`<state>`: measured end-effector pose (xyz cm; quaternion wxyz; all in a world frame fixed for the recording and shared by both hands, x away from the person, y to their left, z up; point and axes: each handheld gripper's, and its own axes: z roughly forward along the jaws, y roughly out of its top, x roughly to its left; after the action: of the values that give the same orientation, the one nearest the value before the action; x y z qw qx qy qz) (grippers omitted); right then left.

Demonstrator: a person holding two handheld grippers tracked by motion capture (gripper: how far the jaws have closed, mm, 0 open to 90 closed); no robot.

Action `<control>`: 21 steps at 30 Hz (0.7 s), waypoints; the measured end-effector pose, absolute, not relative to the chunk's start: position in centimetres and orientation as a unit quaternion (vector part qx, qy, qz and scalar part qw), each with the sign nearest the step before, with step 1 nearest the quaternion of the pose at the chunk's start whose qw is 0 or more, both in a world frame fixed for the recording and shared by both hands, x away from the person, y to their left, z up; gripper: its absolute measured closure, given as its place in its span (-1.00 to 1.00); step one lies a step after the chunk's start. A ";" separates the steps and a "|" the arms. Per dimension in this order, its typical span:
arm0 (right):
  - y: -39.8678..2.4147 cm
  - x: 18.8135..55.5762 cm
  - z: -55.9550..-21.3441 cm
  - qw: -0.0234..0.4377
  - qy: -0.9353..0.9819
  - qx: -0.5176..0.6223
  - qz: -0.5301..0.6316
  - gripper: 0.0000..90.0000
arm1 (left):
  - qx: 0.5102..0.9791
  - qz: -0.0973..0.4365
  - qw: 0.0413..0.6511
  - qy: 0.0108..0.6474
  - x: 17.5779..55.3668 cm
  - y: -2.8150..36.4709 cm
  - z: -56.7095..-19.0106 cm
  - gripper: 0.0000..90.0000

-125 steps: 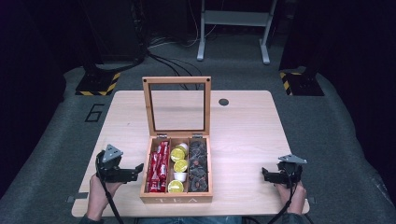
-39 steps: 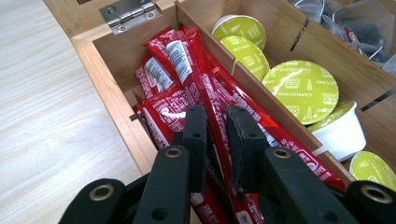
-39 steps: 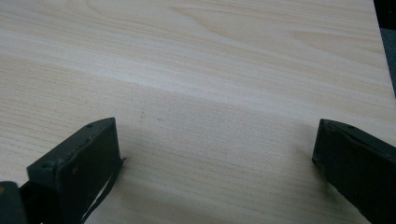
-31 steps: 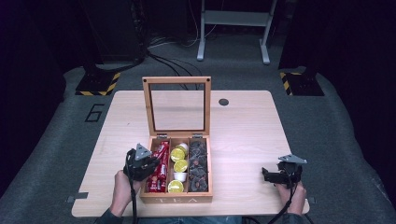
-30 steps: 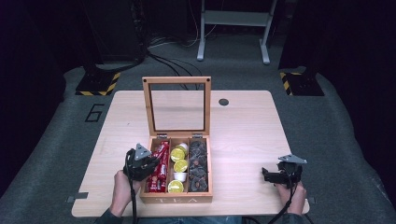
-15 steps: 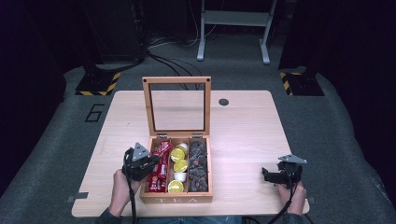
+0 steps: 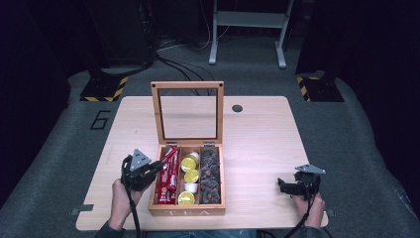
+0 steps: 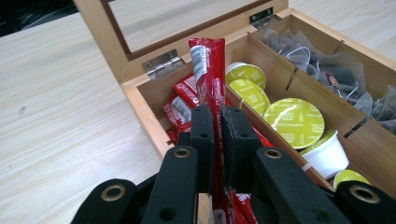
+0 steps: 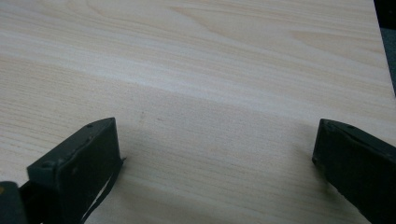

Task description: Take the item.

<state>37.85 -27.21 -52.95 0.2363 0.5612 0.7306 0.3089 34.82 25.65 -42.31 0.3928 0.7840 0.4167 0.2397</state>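
Dark floor and black equipment surround a pale wooden table (image 7: 257, 134) carrying a wooden tea box (image 7: 186, 210) near its front edge, its glass-paned lid (image 7: 187, 113) standing upright at the back. Inside, the left compartment holds red stick sachets (image 7: 166, 186), the middle compartment holds yellow-topped capsules (image 7: 188, 174), and the right compartment holds dark mesh tea bags (image 7: 209, 173). One red sachet (image 8: 208, 63) is raised out of the left compartment, its upper end tilted toward the lid hinge (image 8: 161, 64); the left gripper (image 8: 216, 133) has its jaws closed tight on this sachet, one pad on each flat side, with the wrapper running down between them. From above, the left gripper (image 7: 157, 169) sits at the left wall of the box, tips over the sachet compartment, with the person's left hand (image 7: 120, 201) behind it. Well apart, at the table's front right, the right gripper (image 7: 281, 184) rests low over bare wood in the right hand (image 7: 309, 207). Its own camera shows the right gripper (image 9: 217, 154) with jaws spread wide, holding and touching nothing but table grain between them.
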 end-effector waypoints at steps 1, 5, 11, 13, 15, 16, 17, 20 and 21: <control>-27.2 37.8 -53.0 0.236 0.731 0.561 0.309 -1.00 | 0.782 0.242 0.394 0.418 34.8 25.8 -42.3 0.85; -27.2 37.8 -53.0 0.236 0.731 0.561 0.309 -1.00 | 0.778 0.248 0.397 0.419 34.7 26.3 -42.1 0.85; -27.2 37.8 -53.0 0.236 0.731 0.561 0.309 -1.00 | 0.771 0.253 0.401 0.425 34.6 27.0 -41.9 0.85; -27.2 37.8 -53.0 0.236 0.730 0.561 0.309 -1.00 | 0.769 0.254 0.401 0.427 34.5 27.2 -41.9 0.85; -27.2 37.8 -53.0 0.236 0.731 0.561 0.309 -1.00 | 0.766 0.258 0.402 0.430 34.5 27.5 -41.9 0.85; -27.2 37.8 -53.0 0.236 0.731 0.561 0.309 -1.00 | 0.765 0.258 0.402 0.432 34.5 27.6 -41.9 0.85; -27.2 37.8 -53.0 0.236 0.731 0.561 0.309 -1.00 | 0.765 0.260 0.401 0.431 34.5 27.7 -41.8 0.85; -27.2 37.8 -53.0 0.236 0.731 0.561 0.309 -1.00 | 0.761 0.262 0.402 0.436 34.4 28.1 -41.8 0.85; -27.2 37.8 -53.0 0.236 0.731 0.561 0.309 -1.00 | 0.759 0.263 0.403 0.438 34.4 28.2 -41.8 0.85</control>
<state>37.85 -27.21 -52.95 0.2364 0.5612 0.7306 0.3088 34.42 28.25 -41.82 0.4033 0.7594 0.4376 0.2631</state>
